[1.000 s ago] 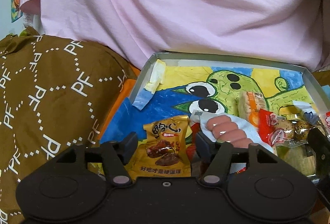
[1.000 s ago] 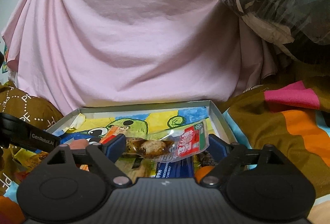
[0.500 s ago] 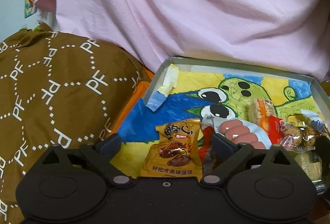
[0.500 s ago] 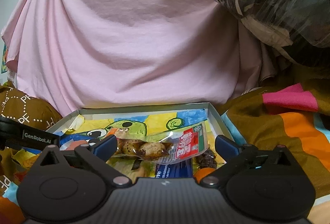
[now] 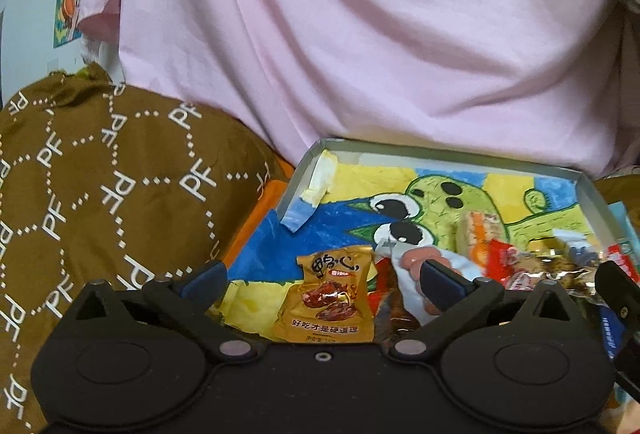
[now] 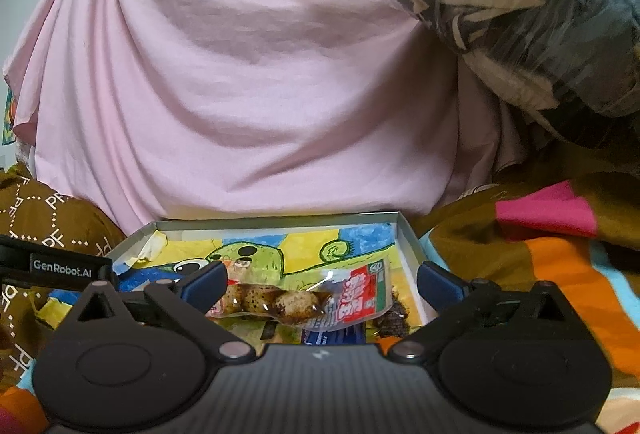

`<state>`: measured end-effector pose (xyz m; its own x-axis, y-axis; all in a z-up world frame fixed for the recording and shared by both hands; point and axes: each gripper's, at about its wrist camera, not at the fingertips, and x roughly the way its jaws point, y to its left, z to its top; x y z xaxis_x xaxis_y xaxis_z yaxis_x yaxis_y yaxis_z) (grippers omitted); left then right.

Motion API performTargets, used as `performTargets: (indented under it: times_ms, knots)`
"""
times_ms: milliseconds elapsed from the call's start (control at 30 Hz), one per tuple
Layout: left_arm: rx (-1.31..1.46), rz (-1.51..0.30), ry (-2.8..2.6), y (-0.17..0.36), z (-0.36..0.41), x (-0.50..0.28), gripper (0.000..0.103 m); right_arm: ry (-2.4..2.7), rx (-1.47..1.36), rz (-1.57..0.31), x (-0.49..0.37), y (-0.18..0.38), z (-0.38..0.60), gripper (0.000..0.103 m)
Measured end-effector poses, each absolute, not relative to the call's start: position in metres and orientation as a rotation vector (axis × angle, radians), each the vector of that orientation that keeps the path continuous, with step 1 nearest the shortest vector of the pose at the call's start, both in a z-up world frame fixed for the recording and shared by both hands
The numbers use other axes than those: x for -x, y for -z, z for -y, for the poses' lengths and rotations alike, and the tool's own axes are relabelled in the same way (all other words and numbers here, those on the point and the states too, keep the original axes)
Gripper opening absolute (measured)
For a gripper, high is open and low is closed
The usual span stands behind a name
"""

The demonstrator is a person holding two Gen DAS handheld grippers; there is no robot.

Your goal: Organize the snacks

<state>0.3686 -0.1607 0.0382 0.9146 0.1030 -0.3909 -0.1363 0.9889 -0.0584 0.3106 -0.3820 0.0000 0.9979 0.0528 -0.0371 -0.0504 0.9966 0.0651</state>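
Both snack packets (image 5: 326, 298) (image 6: 296, 304) lie loose between spread claws.

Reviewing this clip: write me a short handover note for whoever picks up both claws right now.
Left claw: open, jaws just spread, nothing gripped; the gold snack packet lies in the tray between its fingers.
Right claw: open, jaws just spread; the clear packet of speckled eggs lies loose in the tray between them.
Also in the tray: sausage pack, wafer pack, more wrappers at the right.
Done: both packets are down in the tray.
Left: I cannot tell whether more snacks wait outside the tray; look before the next pick.
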Motion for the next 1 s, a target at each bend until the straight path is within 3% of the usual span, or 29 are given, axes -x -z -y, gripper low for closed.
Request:
performTargets:
  times_ms: [1000]
  knots:
    - [0.123,-0.335,-0.109,-0.089,0.133,-0.254,0.102,-0.050,0.004,-0.022,-0.217,-0.058,0.368,0.103]
